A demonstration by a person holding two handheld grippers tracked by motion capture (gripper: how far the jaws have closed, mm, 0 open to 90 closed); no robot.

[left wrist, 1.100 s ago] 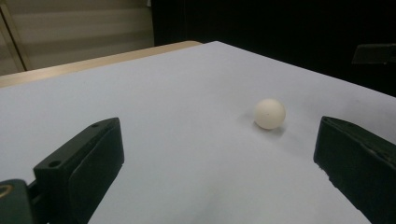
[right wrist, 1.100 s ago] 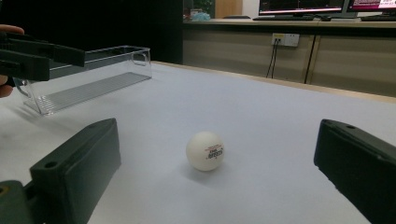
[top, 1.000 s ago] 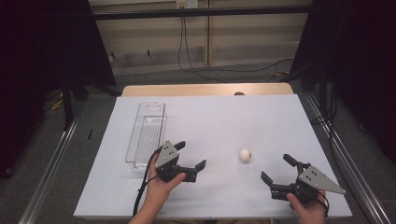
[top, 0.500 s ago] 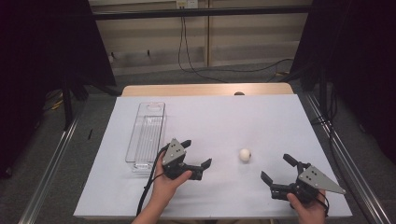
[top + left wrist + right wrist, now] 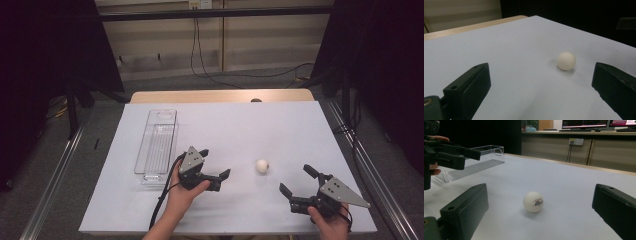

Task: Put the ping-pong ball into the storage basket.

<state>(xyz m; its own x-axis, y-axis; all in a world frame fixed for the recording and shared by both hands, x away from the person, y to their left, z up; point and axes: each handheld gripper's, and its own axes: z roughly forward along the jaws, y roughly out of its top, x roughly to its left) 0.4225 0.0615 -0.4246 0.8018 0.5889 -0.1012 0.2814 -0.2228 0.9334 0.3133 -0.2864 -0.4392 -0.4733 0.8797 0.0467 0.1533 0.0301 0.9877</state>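
1. Jaws of both grippers stand wide apart and clamp nothing, with bare tabletop between each pair.
2. Nearest the person, the right gripper (image 5: 296, 184) sits at the near right of the white tabletop (image 5: 280, 125), held in the right hand (image 5: 330, 222) at the near edge. Its jaws point left and away, toward the ball.
3. A little farther in and left of centre, the left gripper (image 5: 215, 163) is held in the left hand (image 5: 182, 192). A black cable trails from it toward the near edge. Its jaws point right, toward the ball.
4. Between the two grippers, slightly farther from the person than either, the white ball (image 5: 262, 165) rests on the tabletop, apart from both pairs of jaws.
5. In the left gripper view the ball (image 5: 566, 60) lies ahead of the jaws, closer to the right-hand jaw than to the other, with a soft shadow under it.
6. In the right gripper view the ball (image 5: 533, 201) sits ahead and roughly midway between the jaws, small dark print on its side. The left gripper (image 5: 461, 153) shows at that view's left edge.
7. Just left of the left gripper, the clear plastic tray (image 5: 157, 142) lies lengthwise, running from near to far.
8. Beyond the white sheet, a strip of wood-coloured table edge (image 5: 220, 95) marks the far side.
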